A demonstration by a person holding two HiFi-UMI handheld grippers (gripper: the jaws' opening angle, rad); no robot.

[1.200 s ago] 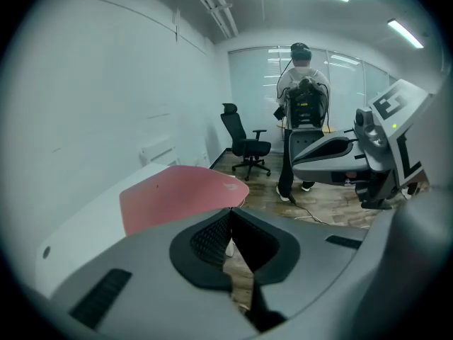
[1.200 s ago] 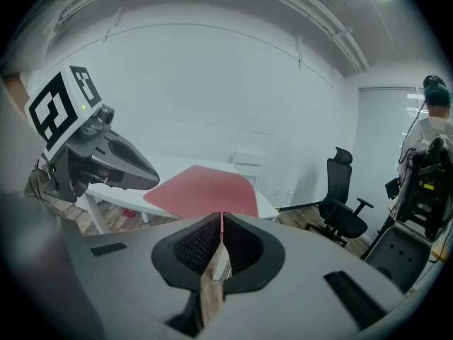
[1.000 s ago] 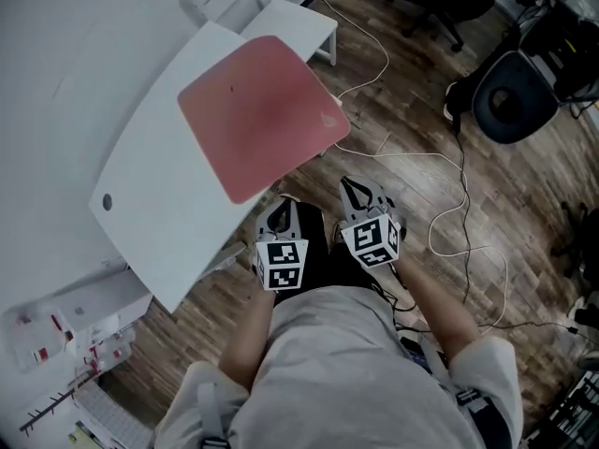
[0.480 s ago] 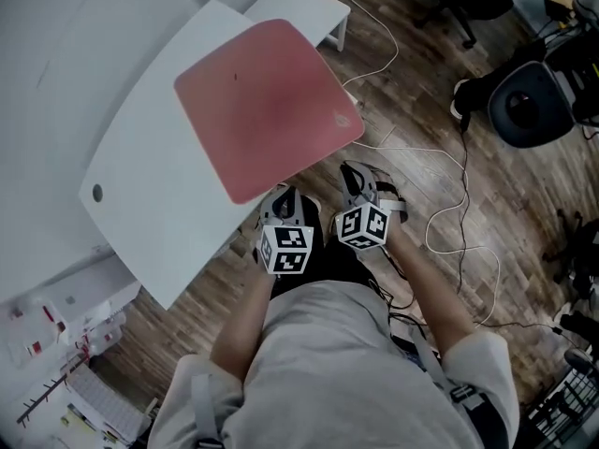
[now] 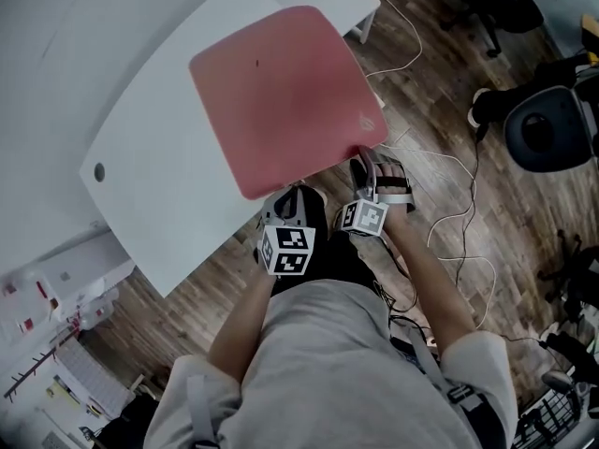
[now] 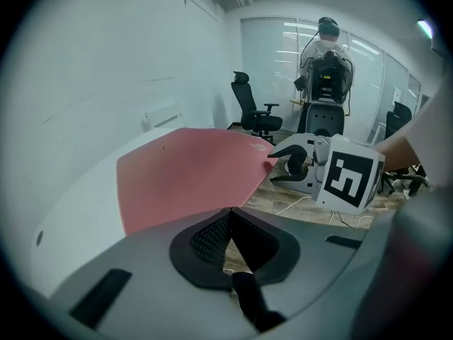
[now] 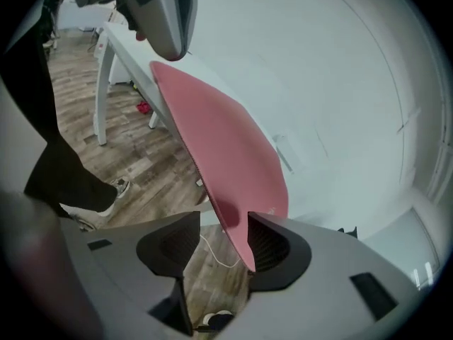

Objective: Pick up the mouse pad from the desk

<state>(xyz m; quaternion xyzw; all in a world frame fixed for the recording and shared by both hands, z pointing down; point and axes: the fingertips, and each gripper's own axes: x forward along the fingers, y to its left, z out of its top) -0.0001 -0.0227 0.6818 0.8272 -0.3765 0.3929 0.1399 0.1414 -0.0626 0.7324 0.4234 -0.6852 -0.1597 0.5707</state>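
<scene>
1 pad (image 5: pixel 281 96) upper centre on 1 bench (image 5: pixel 150 185) | 2 claws | left claw (image 5: pixel 291 197) clenched, empty | right claw (image 5: pixel 361 165) just opening, released, pad corner between

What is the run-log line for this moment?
phase: pre-grasp | right gripper: jaws just been opening, straddling corner of mouse pad overhanging desk, not pinched | left gripper: shut, empty

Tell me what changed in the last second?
The right tongs rolled, reached the overhanging corner of the mouse pad and have just been opening; the corner sits between them, unclamped. The left tongs stay shut, empty; the pad still lies on the desk.
</scene>
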